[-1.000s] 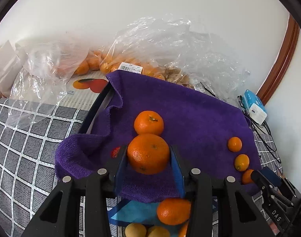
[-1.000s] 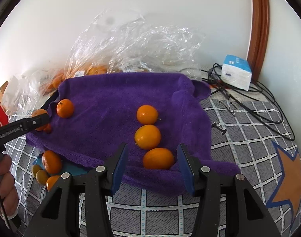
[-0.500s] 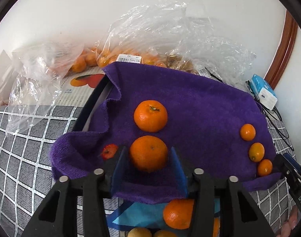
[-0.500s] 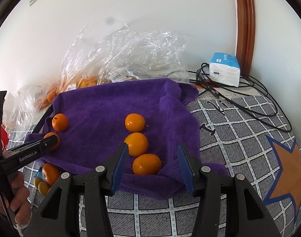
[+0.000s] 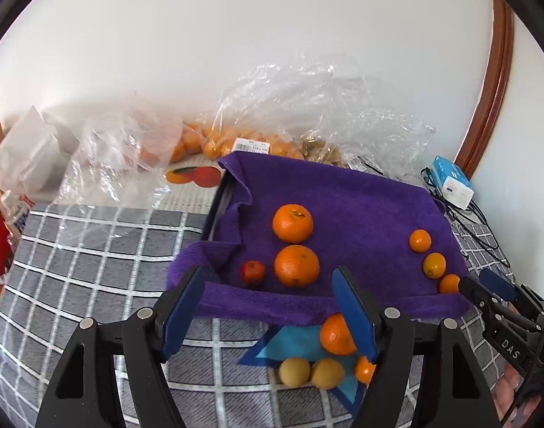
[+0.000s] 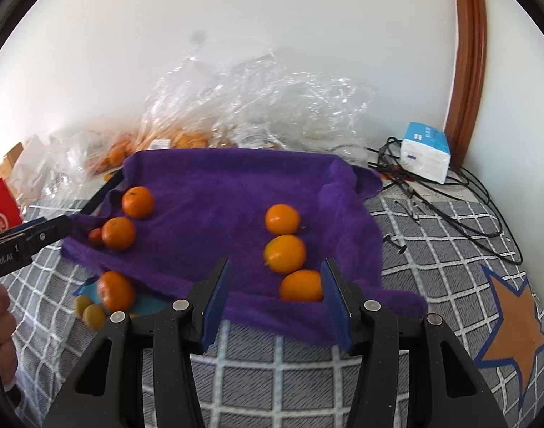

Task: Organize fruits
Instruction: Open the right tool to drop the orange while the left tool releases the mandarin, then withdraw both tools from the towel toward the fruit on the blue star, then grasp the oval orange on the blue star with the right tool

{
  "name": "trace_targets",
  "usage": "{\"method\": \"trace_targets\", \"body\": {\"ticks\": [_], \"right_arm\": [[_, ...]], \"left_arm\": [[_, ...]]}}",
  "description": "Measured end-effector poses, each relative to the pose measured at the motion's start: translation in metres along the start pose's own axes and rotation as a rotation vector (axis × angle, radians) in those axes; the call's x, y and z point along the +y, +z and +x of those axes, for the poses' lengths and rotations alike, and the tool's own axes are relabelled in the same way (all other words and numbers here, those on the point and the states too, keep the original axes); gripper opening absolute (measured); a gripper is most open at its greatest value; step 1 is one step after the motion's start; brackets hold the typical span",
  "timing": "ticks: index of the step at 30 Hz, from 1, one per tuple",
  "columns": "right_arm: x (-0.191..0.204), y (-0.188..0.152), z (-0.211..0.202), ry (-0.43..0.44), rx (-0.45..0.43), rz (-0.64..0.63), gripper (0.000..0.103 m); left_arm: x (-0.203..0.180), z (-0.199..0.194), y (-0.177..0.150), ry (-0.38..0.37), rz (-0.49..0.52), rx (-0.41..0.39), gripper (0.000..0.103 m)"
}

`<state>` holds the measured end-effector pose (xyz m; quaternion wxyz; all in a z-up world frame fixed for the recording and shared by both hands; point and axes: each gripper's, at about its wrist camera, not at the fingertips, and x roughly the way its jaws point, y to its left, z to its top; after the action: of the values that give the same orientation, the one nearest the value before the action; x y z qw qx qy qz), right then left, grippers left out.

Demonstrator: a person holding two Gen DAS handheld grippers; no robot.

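A purple towel [image 5: 361,207] [image 6: 218,196] holds two large oranges, the far one [image 5: 292,223] and the near one [image 5: 296,265], with a small red fruit [image 5: 252,271] beside them. My left gripper [image 5: 268,306] hovers just short of the near orange; its jaws are opening and nothing is between them. Three small oranges [image 6: 282,218] [image 6: 285,253] [image 6: 302,285] line the towel's right side. My right gripper [image 6: 277,303] has its jaws opening too, and the nearest small orange lies just past its right finger, not gripped. In front of the towel lie an orange [image 5: 336,333] and two yellow fruits [image 5: 294,372].
Clear plastic bags [image 5: 307,107] with more oranges are heaped against the wall. A blue-and-white box [image 6: 425,151] and black cables [image 6: 450,207] lie at the back right, a red box [image 6: 0,210] at the left. A grey checked cloth [image 6: 432,267] covers the surface.
My left gripper has let go of the large orange, which now rests on the towel, then drawn back and up with its jaws spread wider. My right gripper has backed off slightly.
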<state>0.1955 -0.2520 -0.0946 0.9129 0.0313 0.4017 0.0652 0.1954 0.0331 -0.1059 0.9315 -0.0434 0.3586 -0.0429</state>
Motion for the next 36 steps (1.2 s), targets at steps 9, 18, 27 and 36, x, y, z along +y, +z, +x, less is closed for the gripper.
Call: {"method": "trace_targets", "body": {"ticks": [9, 18, 27, 36], "right_arm": [[0.046, -0.028, -0.023, 0.087, 0.039, -0.037, 0.057], [0.095, -0.049, -0.012, 0.126, 0.093, -0.152, 0.056], [0.111, -0.048, 0.024, 0.138, 0.190, -0.135, 0.056], [0.115, -0.049, 0.035, 0.112, 0.180, -0.159, 0.042]], "left_arm": [[0.035, -0.007, -0.034, 0.050, -0.016, 0.063, 0.073], [0.066, -0.013, -0.072, 0.062, -0.058, 0.072, 0.073], [0.080, -0.006, -0.082, -0.036, -0.125, 0.080, 0.073], [0.079, -0.006, -0.085, -0.063, -0.131, 0.086, 0.076]]}}
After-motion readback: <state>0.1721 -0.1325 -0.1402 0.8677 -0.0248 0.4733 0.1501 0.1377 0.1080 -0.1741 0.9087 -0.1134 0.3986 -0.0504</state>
